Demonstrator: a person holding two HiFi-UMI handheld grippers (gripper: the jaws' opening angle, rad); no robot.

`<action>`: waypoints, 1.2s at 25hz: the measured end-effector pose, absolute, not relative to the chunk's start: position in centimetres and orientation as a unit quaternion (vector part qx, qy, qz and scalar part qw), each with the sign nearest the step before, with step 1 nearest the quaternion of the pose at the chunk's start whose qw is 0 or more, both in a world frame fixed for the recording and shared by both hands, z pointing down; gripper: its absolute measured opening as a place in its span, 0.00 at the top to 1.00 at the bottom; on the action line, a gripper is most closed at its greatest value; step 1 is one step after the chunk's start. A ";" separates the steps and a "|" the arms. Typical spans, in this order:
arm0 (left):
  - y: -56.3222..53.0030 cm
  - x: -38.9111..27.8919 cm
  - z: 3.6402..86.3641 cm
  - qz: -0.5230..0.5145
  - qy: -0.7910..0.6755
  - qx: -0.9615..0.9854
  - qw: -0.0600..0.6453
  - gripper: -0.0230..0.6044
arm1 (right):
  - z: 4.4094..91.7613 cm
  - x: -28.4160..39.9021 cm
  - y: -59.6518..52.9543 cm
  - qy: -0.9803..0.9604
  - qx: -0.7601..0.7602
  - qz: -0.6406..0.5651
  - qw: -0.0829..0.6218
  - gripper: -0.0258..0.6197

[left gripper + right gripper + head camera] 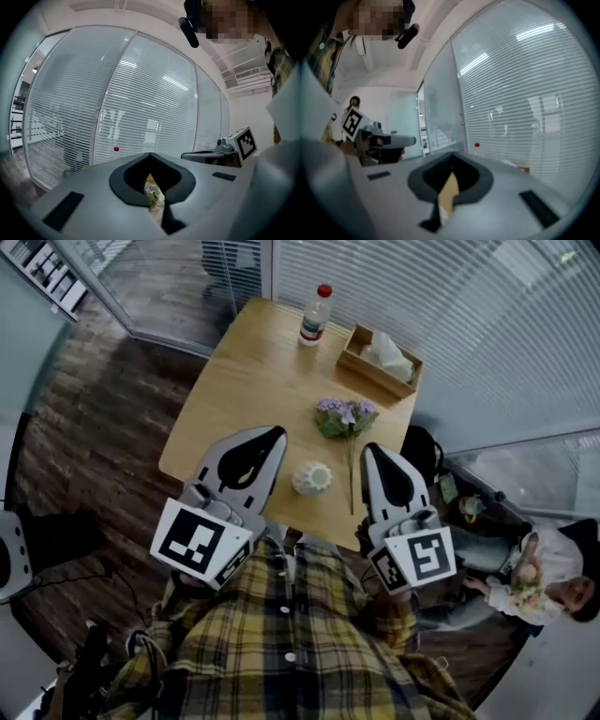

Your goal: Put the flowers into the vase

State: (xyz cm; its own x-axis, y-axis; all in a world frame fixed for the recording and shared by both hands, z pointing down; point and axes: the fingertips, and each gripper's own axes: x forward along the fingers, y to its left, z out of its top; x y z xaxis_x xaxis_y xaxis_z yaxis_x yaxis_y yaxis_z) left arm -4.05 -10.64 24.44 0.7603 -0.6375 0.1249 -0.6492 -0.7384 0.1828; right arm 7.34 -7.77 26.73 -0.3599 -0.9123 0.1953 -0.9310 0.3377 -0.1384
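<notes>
flowers point(345, 416): a purple bunch lying flat on the counter point(253, 362), with the stem running back toward you.
vase point(312, 478): white, ribbed and upright near your edge of the counter, just left of the stem.
your left hand-held gripper point(274, 437): jaws pressed together on nothing, tips left of the vase.
your right hand-held gripper point(373, 450): jaws pressed together, pinching nothing, tips just right of the stem.
far edge: a red-capped water bottle point(316, 313) and a wooden tissue box point(380, 357).
</notes>
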 end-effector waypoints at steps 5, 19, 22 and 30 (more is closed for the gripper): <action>-12.9 -3.4 25.9 0.040 -0.318 0.939 0.126 0.95 | 28.2 8.8 -9.4 -0.790 0.596 0.132 0.059 0.94; -14.8 -2.0 29.4 0.072 -0.331 0.924 0.175 0.95 | 33.2 11.5 -11.4 -0.779 0.585 0.181 0.136 0.94; -14.8 -2.0 29.8 0.072 -0.340 0.920 0.179 0.95 | 34.4 12.1 -11.4 -0.778 0.579 0.189 0.153 0.94; -14.6 -1.3 30.6 0.066 -0.345 0.919 0.180 0.95 | 37.0 13.2 -11.3 -0.773 0.568 0.213 0.186 0.94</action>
